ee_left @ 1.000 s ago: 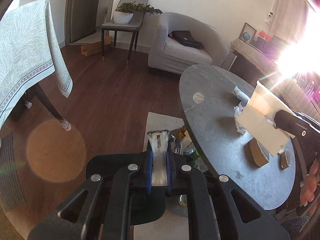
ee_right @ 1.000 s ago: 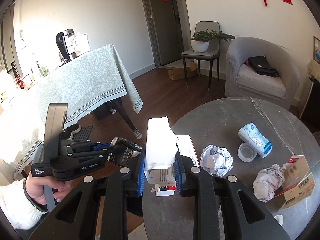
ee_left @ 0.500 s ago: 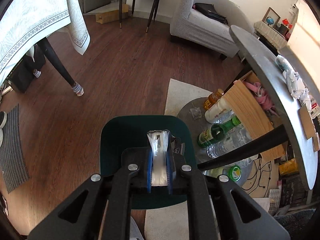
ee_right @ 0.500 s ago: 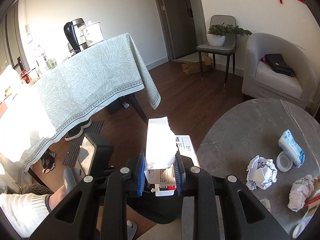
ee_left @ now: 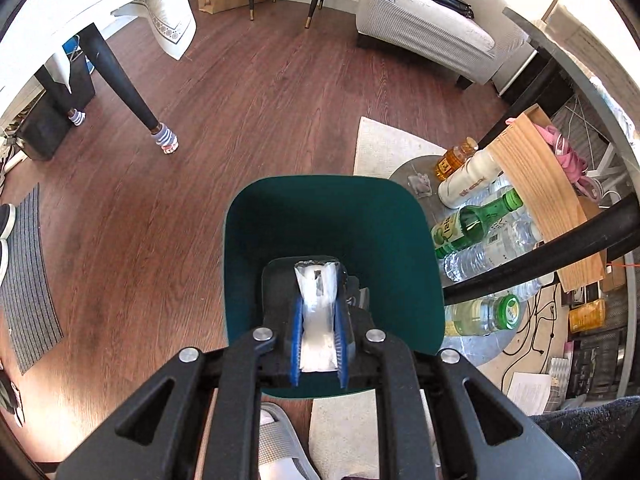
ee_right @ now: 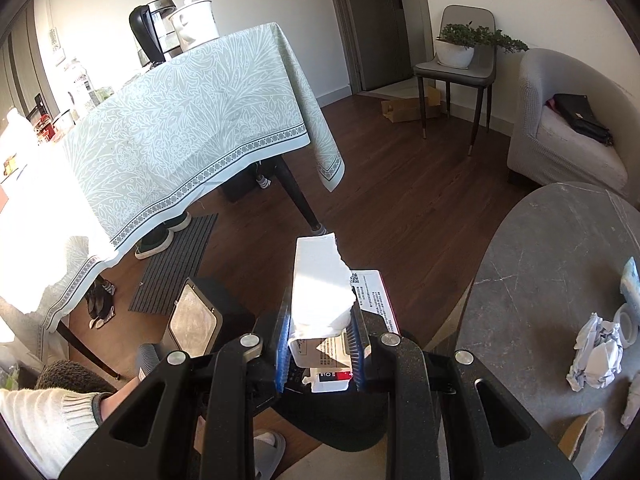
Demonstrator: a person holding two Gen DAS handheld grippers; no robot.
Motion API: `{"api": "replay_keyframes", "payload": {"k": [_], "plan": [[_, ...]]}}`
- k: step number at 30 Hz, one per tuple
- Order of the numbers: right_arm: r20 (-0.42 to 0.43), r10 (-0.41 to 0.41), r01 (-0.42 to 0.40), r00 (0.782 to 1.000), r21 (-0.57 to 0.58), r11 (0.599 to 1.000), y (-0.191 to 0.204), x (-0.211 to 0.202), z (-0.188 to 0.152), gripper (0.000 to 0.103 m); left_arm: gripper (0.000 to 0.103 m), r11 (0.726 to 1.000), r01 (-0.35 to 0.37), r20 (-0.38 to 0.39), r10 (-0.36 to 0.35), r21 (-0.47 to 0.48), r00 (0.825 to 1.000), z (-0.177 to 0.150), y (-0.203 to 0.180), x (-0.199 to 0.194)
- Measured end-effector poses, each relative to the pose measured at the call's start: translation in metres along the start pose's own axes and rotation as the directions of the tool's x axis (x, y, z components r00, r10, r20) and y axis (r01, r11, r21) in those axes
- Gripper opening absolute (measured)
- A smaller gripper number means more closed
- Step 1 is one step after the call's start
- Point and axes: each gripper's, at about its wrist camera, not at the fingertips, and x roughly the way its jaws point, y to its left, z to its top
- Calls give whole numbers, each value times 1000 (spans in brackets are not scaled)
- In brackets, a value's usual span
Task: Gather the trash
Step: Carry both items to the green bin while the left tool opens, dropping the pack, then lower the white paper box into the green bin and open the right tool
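Wrapper point(ee_left: 318, 312), a crinkled white plastic sleeve, sits pinched between the blue pads of the left tool point(ee_left: 319, 320), whose jaws are just beginning to ease apart around it; its long axis runs straight up the frame along the fingers, torn end pointing away from the camera and down into the dark green bin point(ee_left: 336, 236) that fills the centre of the left wrist view. A second ago that bin was only a sliver under the fingers and the round grey counter filled the right of the frame; now the bin's mouth lies directly beneath the wrapper and the counter has slid off to the far right edge. The right tool point(ee_right: 320, 344) is closed on a torn white carton point(ee_right: 320, 292), long axis likewise up the frame, open ragged end farthest from the camera; compared with a second ago the counter point(ee_right: 560, 264) has shifted to the right of that frame. Only the left view shows the bottles point(ee_left: 476, 220) standing on the floor beside the bin. Only the right view shows the crumpled paper point(ee_right: 596, 356) lying on the counter at right, the tablecloth-draped table point(ee_right: 192, 120) at upper left, and a cream sleeve point(ee_right: 48, 420) at lower left.
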Motion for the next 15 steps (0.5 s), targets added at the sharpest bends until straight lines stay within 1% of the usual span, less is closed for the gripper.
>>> {"api": "replay_keyframes", "payload": {"k": [2,3,4,6,11,15], "plan": [[-18,-2,2,1000,-3,1000,4,8,0,24,23,1000,15,-11,-15,-1,1000,-1,3,2],[-27,-5,5,1000,-4,1000,5,12,-1,24,32,1000,23,-9,-24,-3,1000,-2,5,2],[-36,-6,6,999,-4,1000,6,16,-2,24,38,1000,23,-5,-23,-1,1000,-3,6,1],[-54,-8,8,999,-4,1000,7,24,-4,24,43,1000,22,6,-22,0,1000,-3,7,-2],[-105,-27,25,994,-15,1000,12,46,-10,24,45,999,38,49,-37,-20,998,0,17,-17],[-131,-34,31,991,-25,999,17,59,-14,24,45,998,48,115,-43,-38,992,4,25,-39]]}}
